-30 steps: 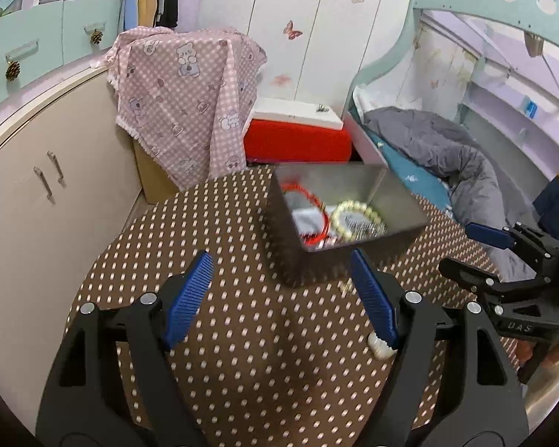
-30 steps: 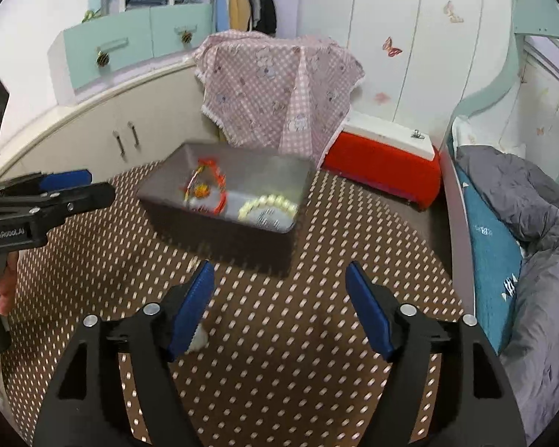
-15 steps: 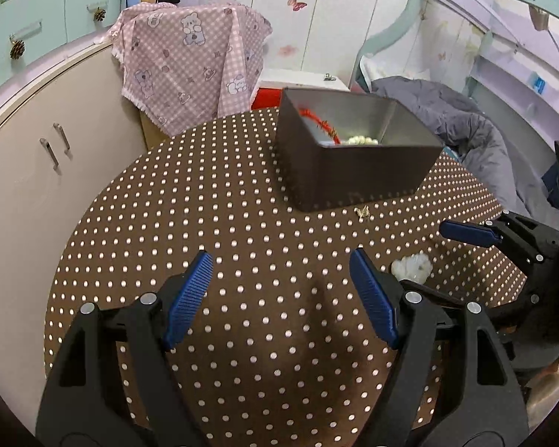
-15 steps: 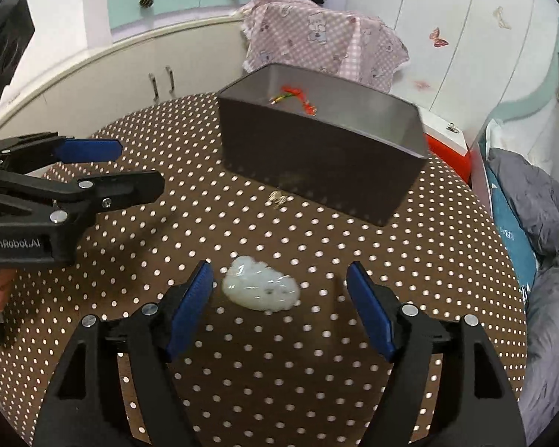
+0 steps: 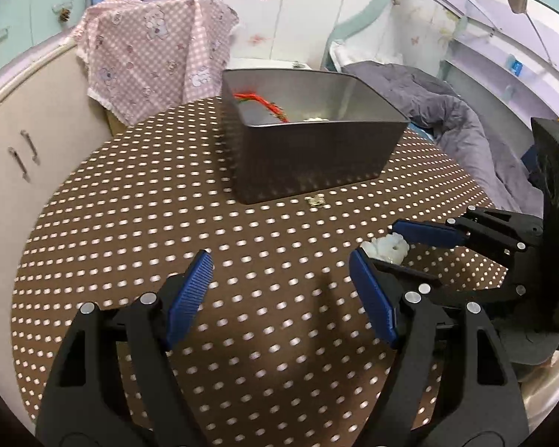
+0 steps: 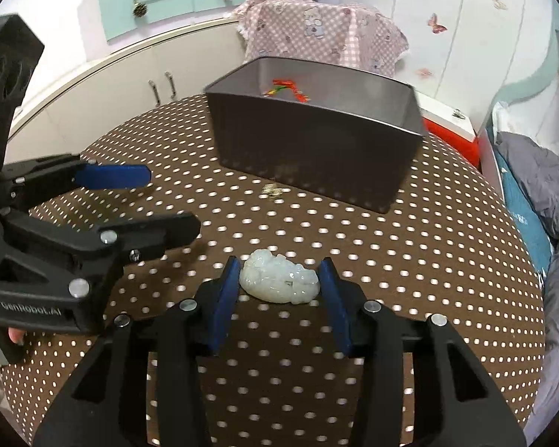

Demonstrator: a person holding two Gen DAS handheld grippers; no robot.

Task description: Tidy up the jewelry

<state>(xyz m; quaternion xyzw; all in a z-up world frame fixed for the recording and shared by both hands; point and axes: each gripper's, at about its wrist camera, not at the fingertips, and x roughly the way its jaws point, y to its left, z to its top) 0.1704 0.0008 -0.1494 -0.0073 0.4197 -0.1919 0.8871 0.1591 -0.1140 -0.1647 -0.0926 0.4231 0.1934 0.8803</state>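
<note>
We see the right claw (image 6: 279, 279) low over the dotted brown surface (image 6: 410, 253), its jaws closing with the pale jade carving (image 6: 277, 281) between them. The left blue pad is just beside the carving; the right pad looks to touch its end, though we cannot tell whether it presses. The carving lies on the surface. Ahead of this claw stands the grey metal bin (image 6: 316, 145), holding a red cord bracelet (image 6: 289, 87), with a small gold piece (image 6: 274, 189) on the surface just before its wall. The left claw (image 5: 279, 283) hovers beside the right one, jaws fairly wide and closing slightly, nothing between them.
</note>
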